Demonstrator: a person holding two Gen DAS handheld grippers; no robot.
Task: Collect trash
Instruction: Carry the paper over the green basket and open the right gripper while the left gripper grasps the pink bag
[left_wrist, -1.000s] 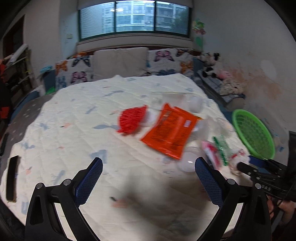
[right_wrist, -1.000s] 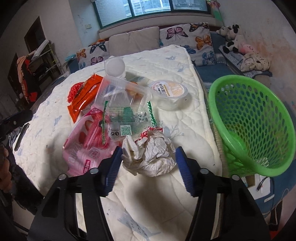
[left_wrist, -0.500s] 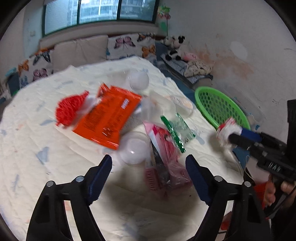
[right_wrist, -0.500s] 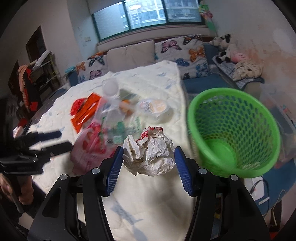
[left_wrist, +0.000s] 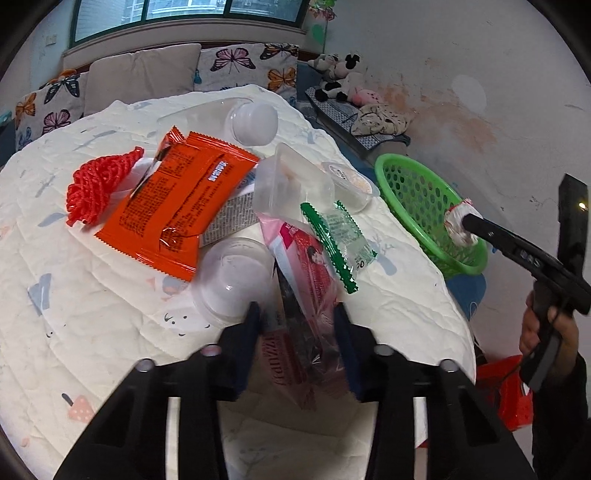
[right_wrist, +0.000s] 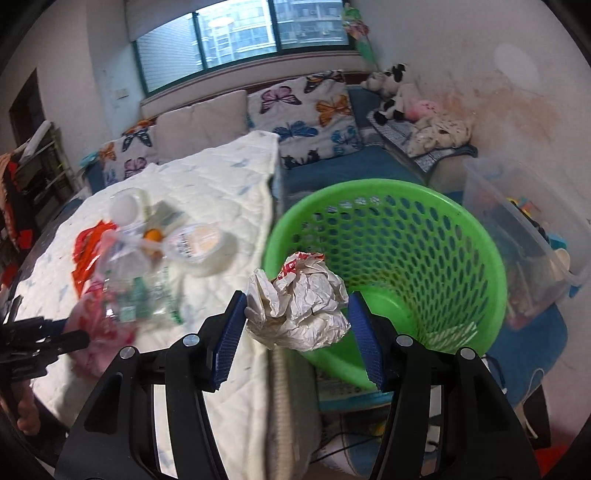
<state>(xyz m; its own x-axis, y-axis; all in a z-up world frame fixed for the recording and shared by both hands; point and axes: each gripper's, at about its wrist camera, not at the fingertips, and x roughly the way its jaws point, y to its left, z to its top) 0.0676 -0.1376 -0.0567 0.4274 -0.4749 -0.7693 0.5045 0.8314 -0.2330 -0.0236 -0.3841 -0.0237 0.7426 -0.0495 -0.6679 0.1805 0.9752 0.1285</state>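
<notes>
My right gripper (right_wrist: 297, 325) is shut on a crumpled white paper ball (right_wrist: 299, 306) and holds it over the near rim of the green basket (right_wrist: 388, 266). In the left wrist view the ball (left_wrist: 460, 225) hangs above the basket (left_wrist: 424, 210). My left gripper (left_wrist: 295, 325) has its jaws closing around a pink snack wrapper (left_wrist: 306, 288) lying on the white bed cover (left_wrist: 92, 314). Around the wrapper lie an orange packet (left_wrist: 177, 203), a red net (left_wrist: 98, 184), a green-edged clear packet (left_wrist: 340, 240) and clear plastic cups (left_wrist: 232, 277).
A clear plastic storage box (right_wrist: 517, 229) stands right of the basket. Butterfly pillows (right_wrist: 303, 110) and stuffed toys (right_wrist: 395, 92) lie at the back. A lidded round tub (right_wrist: 199, 247) sits near the bed's right edge. A red bag (left_wrist: 509, 391) sits on the floor.
My right gripper carried the paper ball from the bed to over the basket. My left gripper swung right to the trash pile, and its jaws narrowed around the pink wrapper.
</notes>
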